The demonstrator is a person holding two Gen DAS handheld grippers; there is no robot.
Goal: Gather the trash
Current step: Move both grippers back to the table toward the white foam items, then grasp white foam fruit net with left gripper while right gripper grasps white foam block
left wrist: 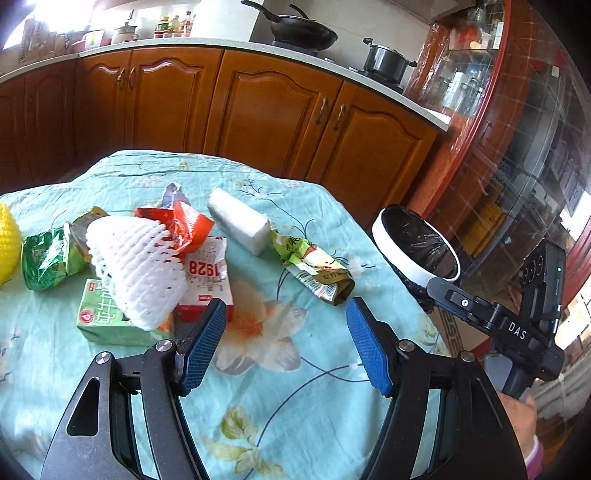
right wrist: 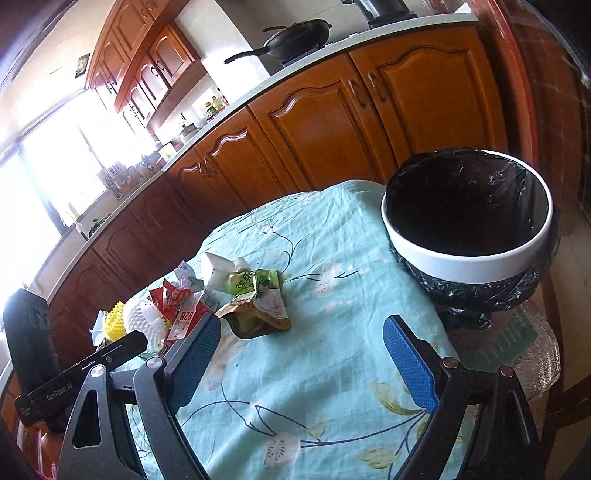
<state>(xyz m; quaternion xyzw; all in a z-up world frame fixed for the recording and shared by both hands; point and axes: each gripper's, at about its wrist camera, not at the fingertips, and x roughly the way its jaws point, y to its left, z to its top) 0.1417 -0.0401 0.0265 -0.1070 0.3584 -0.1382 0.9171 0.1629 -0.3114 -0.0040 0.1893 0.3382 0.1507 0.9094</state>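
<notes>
**A lived-in home kitchen**

Warm brown wooden cabinets (left wrist: pixel 258 107) with arched door panels run beneath a pale worktop (left wrist: pixel 207 43). A black wok (left wrist: pixel 303 31) and a lidded pot (left wrist: pixel 386 59) sit on the hob; bottles (left wrist: pixel 173 22) and jars crowd the far end. Wall cupboards (right wrist: pixel 144 70) hang beside a bright window (right wrist: pixel 48 162). A glass-fronted cabinet (left wrist: pixel 517 147) stands to one side. The bench wears a floral turquoise cloth (right wrist: pixel 332 362), with a lined waste bin (right wrist: pixel 469 221) next to it.

Black wok (left wrist: pixel 303 34) above wooden cabinets (left wrist: pixel 266 110)
</notes>
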